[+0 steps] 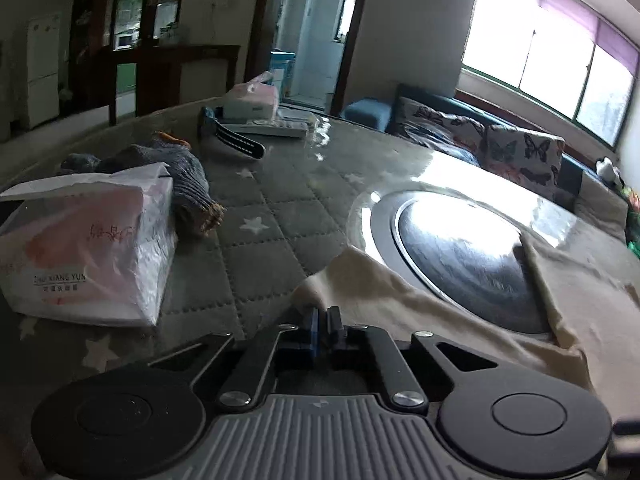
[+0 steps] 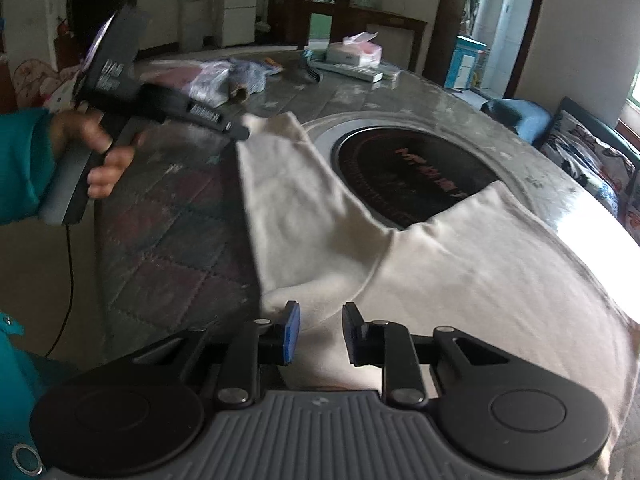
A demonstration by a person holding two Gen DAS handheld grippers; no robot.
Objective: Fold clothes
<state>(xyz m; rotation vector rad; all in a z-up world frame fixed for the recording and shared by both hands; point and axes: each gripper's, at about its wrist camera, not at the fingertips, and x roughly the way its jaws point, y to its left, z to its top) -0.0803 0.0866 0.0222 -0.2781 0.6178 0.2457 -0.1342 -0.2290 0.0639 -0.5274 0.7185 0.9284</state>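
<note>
A cream long-sleeved garment [image 2: 460,276] lies spread on the round table, partly over the dark hob disc [image 2: 412,172]. One sleeve [image 2: 288,184] stretches away toward the left gripper. My left gripper [image 1: 322,322] is shut on the sleeve's cuff [image 1: 316,292]; in the right wrist view it shows at the sleeve end [image 2: 240,134], held in a hand. My right gripper [image 2: 320,332] is open, its jaws apart just above the garment's near edge by the armpit, holding nothing.
A white and pink tissue pack [image 1: 84,248] and a grey knitted item [image 1: 180,176] lie at the left of the table. A tissue box [image 1: 250,100], a remote and a black strap [image 1: 240,142] sit at the far side. A sofa [image 1: 500,144] stands beyond.
</note>
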